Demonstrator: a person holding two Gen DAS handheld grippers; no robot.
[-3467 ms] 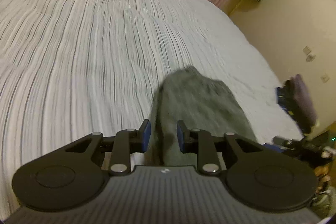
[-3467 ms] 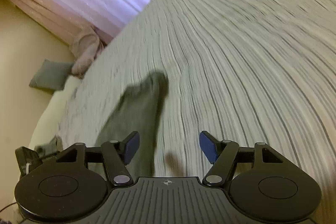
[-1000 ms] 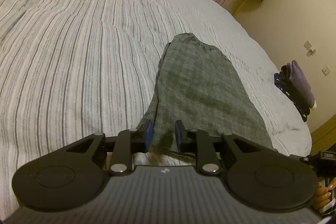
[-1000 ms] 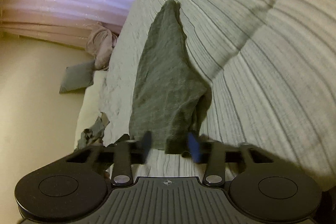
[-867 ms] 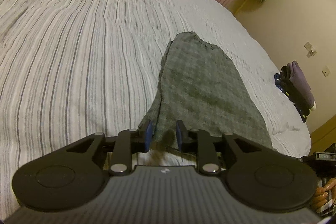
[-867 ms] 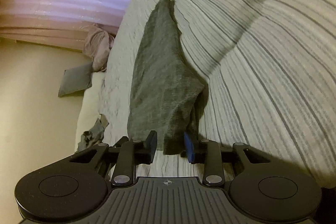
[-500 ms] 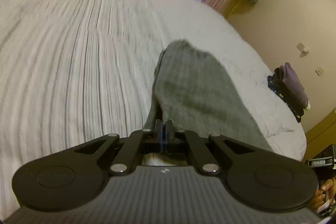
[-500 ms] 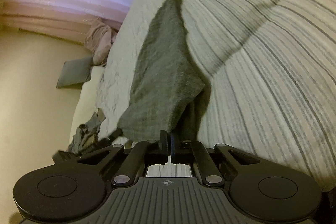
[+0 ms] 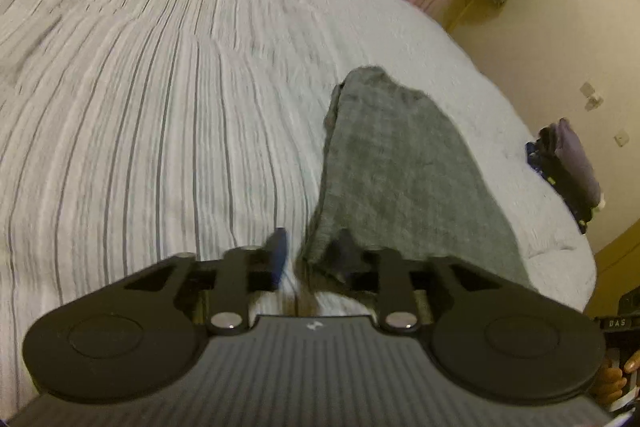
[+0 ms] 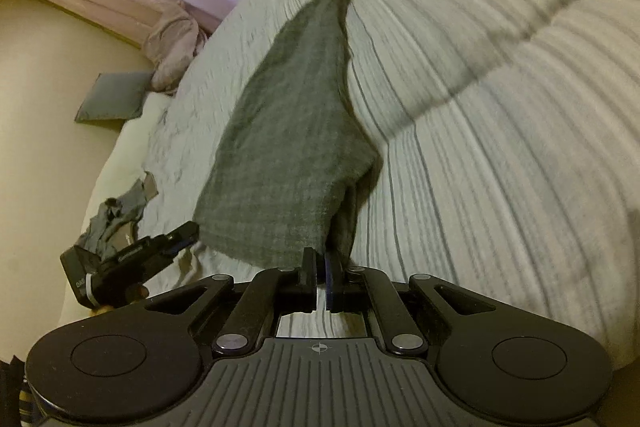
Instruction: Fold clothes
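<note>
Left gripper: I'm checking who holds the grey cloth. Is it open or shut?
Open. The left gripper has its fingers spread apart around the grey cloth's near corner; the right gripper is shut on its edge.

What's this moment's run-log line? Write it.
left gripper: open at cloth corner | right gripper: shut on cloth edge | cloth: far end on bed

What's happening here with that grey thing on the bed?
A person is folding a grey garment on a striped bedspread, using a handheld gripper in each hand. The right gripper is pinched shut on a near corner. The left gripper is open at the other near corner, gripping nothing.
</note>
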